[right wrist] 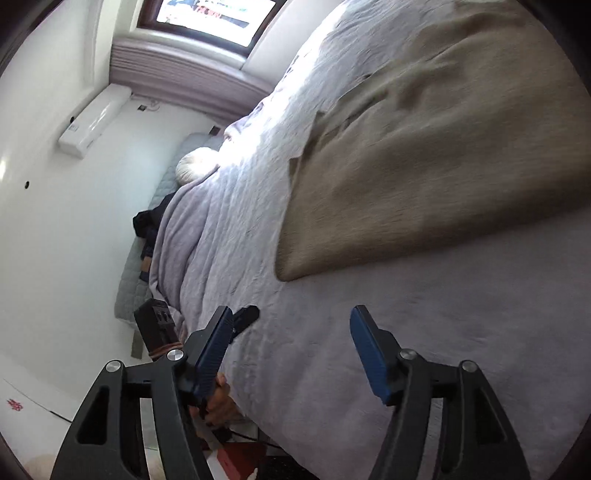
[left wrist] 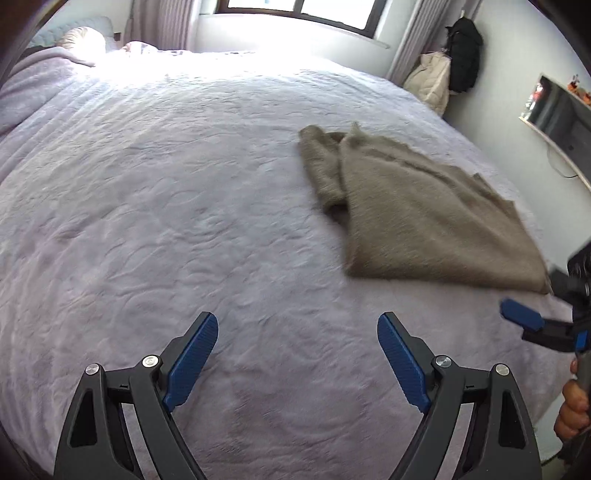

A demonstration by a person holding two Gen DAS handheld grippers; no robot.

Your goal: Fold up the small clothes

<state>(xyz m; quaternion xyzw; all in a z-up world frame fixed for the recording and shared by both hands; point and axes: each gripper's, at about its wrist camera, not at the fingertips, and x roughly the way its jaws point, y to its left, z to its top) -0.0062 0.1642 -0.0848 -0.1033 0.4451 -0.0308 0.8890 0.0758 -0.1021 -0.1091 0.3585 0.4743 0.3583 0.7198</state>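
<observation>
A folded taupe fuzzy garment lies on the lilac bedspread, to the right of the middle. My left gripper is open over bare bedspread, short of the garment and to its left, with nothing between its blue pads. The right gripper shows at the right edge, just past the garment's near right corner, held by a hand. In the right wrist view, which is rolled sideways, the right gripper stands open and empty, and the garment lies ahead of it. The left gripper's tip shows behind its left finger.
Pillows lie at the head of the bed under a window. A black and a beige jacket hang by the right wall, above a shelf. An air conditioner is on the wall. The bed's edge runs close to both grippers.
</observation>
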